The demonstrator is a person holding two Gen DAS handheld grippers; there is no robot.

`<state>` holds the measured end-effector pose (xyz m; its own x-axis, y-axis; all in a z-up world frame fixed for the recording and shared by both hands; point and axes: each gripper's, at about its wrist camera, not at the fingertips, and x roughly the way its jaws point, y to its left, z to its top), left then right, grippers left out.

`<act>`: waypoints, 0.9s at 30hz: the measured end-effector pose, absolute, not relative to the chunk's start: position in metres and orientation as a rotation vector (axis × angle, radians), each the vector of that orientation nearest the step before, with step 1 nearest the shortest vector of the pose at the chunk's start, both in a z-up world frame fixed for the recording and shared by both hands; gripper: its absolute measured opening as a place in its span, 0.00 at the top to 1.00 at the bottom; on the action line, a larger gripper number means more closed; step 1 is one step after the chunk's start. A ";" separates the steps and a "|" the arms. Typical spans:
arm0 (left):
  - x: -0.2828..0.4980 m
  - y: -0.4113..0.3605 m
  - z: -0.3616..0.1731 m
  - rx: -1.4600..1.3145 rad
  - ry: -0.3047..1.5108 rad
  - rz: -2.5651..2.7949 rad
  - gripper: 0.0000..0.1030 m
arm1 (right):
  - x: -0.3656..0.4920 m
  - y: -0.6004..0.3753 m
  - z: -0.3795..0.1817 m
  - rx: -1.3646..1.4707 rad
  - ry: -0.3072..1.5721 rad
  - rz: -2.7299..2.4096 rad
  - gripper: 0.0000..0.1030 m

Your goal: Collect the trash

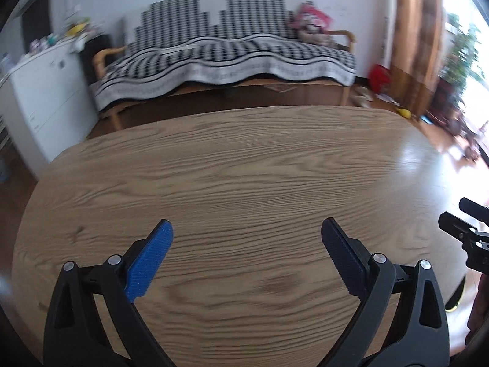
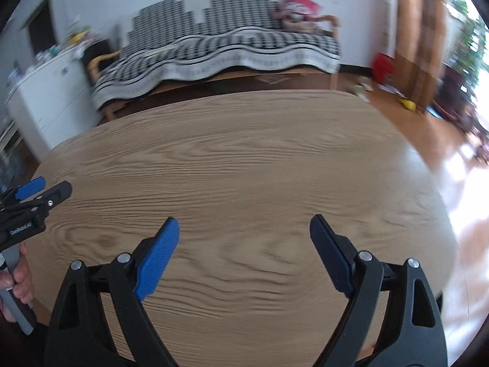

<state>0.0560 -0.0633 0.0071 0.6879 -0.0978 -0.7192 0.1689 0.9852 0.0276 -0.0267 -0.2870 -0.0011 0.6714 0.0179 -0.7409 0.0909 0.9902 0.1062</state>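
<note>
In the left wrist view, the left gripper (image 1: 247, 227) hangs above a wooden table (image 1: 244, 165) with its blue-padded fingers (image 1: 149, 263) spread wide and nothing between them — released. The tabletop under it shows only pale grain. At the right edge of this view the black tips of the right gripper (image 1: 458, 223) poke in over the table's rim. Beyond the table stands a sofa (image 1: 232, 46) draped in a black-and-white checked cover, with a pink bundle (image 1: 308, 21) at its right end. A white cabinet (image 1: 42, 91) stands to the left with small blurred items on top, a brown curtain (image 1: 418, 30) hangs to the right, and a red object (image 1: 379, 76) sits on the floor near the curtain's foot. No piece of trash can be made out on the table or in the claw; the picture is blurred.

In the right wrist view, the right gripper (image 2: 244, 226) is also spread wide over the same table (image 2: 244, 159), empty between its pads (image 2: 159, 257) — released as well. At the left edge the left gripper (image 2: 39, 189) shows from the side, and below it a hand (image 2: 18, 278) wraps around its grey handle. The sofa (image 2: 220, 39), cabinet (image 2: 45, 91) and curtain (image 2: 418, 30) appear again beyond the far edge, with the red object (image 2: 383, 64) and a small yellow thing (image 2: 408, 104) on the floor. Here too no trash is visible on the tabletop.
</note>
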 end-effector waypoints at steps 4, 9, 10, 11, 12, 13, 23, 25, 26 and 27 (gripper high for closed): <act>0.059 -0.019 0.006 0.035 0.805 -0.087 0.08 | -0.005 -0.235 -0.002 0.098 0.839 0.015 0.18; 0.066 0.004 0.004 0.010 0.813 -0.059 0.08 | 0.018 -0.201 -0.007 0.095 0.851 0.037 0.18; 0.067 0.006 0.003 0.011 0.814 -0.058 0.08 | 0.021 -0.201 -0.008 0.095 0.852 0.038 0.18; 0.068 0.007 0.002 0.014 0.816 -0.056 0.08 | 0.023 -0.198 -0.009 0.096 0.853 0.039 0.18; 0.068 0.009 0.001 0.017 0.816 -0.055 0.08 | 0.024 -0.196 -0.010 0.097 0.854 0.039 0.18; 0.067 0.011 0.001 0.019 0.816 -0.055 0.08 | 0.025 -0.196 -0.011 0.096 0.857 0.037 0.18; 0.067 0.014 -0.002 0.021 0.822 -0.057 0.08 | 0.026 -0.205 -0.016 0.095 0.867 0.030 0.18; 0.066 0.011 -0.001 0.023 0.821 -0.062 0.08 | 0.024 -0.207 -0.016 0.095 0.864 0.028 0.18; 0.066 0.010 -0.001 0.025 0.820 -0.065 0.08 | 0.023 -0.208 -0.016 0.094 0.864 0.029 0.18; 0.066 0.009 0.000 0.027 0.820 -0.067 0.08 | 0.023 -0.208 -0.016 0.094 0.864 0.028 0.18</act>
